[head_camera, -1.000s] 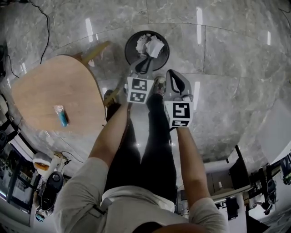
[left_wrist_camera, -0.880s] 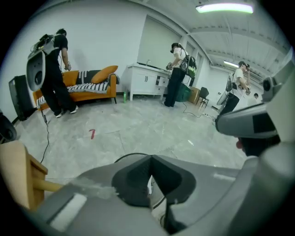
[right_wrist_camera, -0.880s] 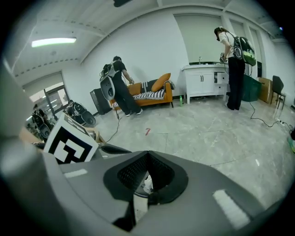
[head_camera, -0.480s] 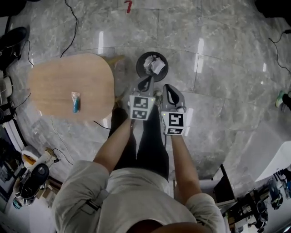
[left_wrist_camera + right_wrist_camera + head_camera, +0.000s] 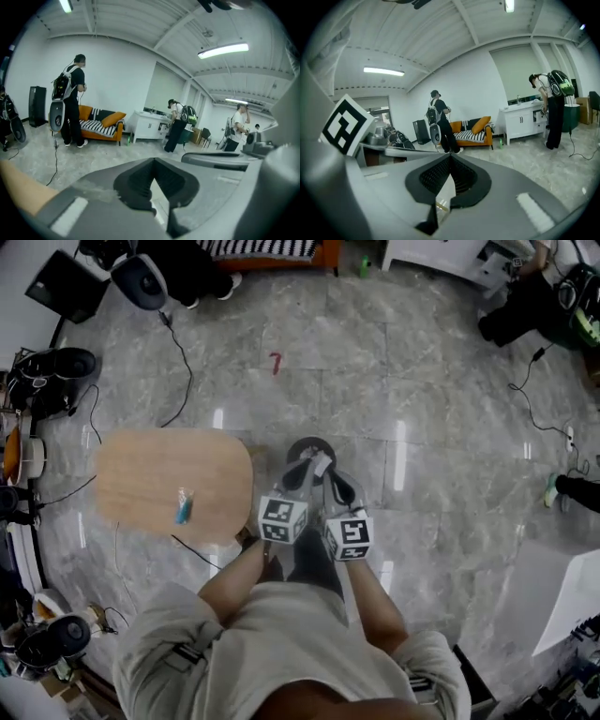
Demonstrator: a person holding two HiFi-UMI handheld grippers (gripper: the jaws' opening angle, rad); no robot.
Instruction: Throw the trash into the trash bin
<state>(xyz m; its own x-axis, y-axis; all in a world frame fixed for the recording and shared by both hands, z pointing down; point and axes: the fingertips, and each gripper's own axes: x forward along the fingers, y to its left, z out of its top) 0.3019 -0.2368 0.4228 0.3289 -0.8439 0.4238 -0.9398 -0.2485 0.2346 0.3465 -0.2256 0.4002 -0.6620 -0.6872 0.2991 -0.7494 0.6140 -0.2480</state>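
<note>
Left claw (image 5: pixel 299 471) and right claw (image 5: pixel 337 487) sit closed and empty, side by side above bin (image 5: pixel 293 447), so drop looks done; blue packet (image 5: pixel 183 507) on left tabletop (image 5: pixel 150 470) not yet binned.

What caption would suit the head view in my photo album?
From above: a person holds the left gripper and right gripper near a trash bin, beside a wooden table.

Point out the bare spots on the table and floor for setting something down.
The table is bare apart from the blue item by its near edge. The floor right of the bin is open. Crowded: the gear left of the table.
</note>
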